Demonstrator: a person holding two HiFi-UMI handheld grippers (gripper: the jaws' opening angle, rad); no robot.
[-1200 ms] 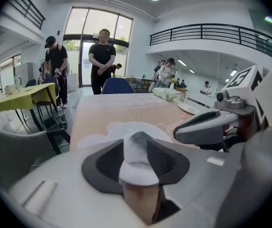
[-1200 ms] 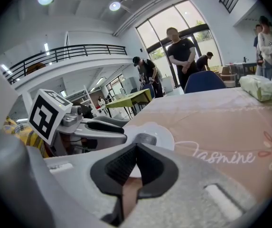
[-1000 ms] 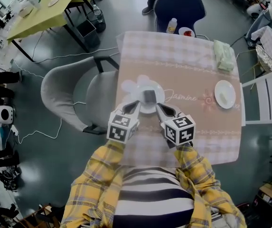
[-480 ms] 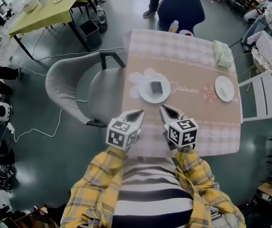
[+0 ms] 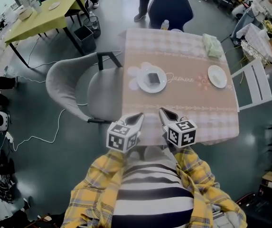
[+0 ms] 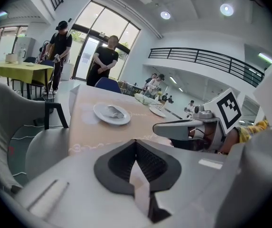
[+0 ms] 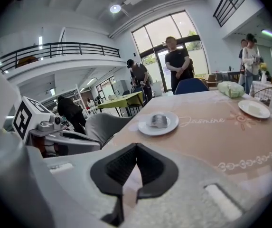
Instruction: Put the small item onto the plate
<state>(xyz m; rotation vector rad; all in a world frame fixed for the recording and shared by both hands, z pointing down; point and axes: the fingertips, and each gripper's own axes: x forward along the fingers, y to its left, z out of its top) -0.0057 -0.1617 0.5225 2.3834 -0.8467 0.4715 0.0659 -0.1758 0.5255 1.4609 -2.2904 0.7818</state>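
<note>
The small dark item (image 5: pixel 153 78) lies on the white plate (image 5: pixel 142 82) at the left-middle of the pink tablecloth. In the left gripper view the plate (image 6: pixel 99 112) with the item (image 6: pixel 113 111) sits well ahead; in the right gripper view the plate (image 7: pixel 171 125) and item (image 7: pixel 159 120) look the same. My left gripper (image 5: pixel 136 119) and right gripper (image 5: pixel 164 114) hover side by side at the table's near edge, close to my body. Both are shut with nothing between the jaws (image 6: pixel 136 146) (image 7: pixel 135 151).
A second white plate (image 5: pixel 211 80) holding something pale lies at the right, and a green bundle (image 5: pixel 211 45) at the far right corner. A grey armchair (image 5: pixel 69 87) stands left of the table, a blue chair (image 5: pixel 166 6) beyond it, a white chair (image 5: pixel 255 82) to the right. People stand further back.
Both grippers have drawn back from the plate to the table's near edge. The item stays on the plate. The head view has pulled back.
</note>
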